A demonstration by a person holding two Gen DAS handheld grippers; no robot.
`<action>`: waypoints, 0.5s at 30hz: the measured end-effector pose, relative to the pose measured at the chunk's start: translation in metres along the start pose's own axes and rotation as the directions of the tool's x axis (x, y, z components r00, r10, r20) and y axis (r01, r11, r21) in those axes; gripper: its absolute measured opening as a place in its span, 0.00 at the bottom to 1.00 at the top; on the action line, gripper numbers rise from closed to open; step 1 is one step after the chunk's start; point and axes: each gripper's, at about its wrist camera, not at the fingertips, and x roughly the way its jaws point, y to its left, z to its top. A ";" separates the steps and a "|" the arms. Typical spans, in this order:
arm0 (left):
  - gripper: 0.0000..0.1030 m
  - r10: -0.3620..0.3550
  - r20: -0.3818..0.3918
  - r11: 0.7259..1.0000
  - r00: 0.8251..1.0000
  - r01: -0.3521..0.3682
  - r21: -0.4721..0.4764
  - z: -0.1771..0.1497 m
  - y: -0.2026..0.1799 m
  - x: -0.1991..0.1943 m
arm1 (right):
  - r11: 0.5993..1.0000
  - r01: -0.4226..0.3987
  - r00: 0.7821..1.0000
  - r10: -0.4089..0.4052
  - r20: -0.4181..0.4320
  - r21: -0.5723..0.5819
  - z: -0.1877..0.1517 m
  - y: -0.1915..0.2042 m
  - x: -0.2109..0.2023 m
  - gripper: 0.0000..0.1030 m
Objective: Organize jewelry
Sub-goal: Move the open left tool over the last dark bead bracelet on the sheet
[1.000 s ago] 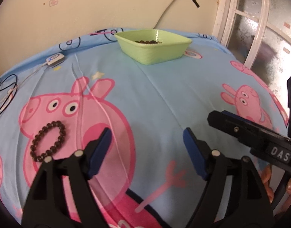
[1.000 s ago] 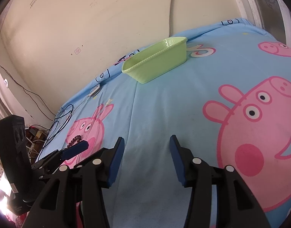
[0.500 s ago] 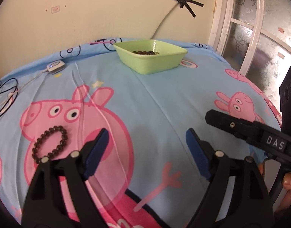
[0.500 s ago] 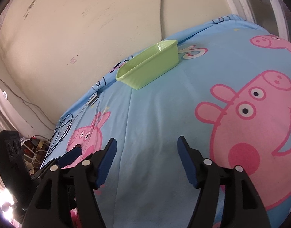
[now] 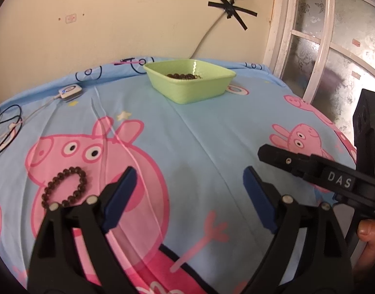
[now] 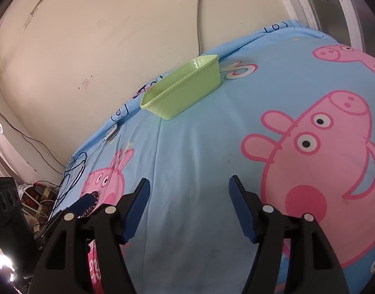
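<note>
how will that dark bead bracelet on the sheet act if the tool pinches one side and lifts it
The dark brown beaded bracelet will probably go floppy: it is separate round beads on a string, so the loop should sag into a hanging oval. It looks light for its size. The smooth round beads may slip between the open left tool's flat blue pads, so pinching across the strand seems safer.

Blue cartoon-pig sheet fills mid-frame; white controller and cables at left edge; black tape cross upper right; window far right.
</note>
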 end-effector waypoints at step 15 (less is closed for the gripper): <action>0.82 -0.057 0.001 0.998 0.998 0.057 -0.004 -0.001 0.005 -0.009 | 1.000 -0.002 1.000 0.002 -0.001 0.000 0.001 -0.002 0.000 0.41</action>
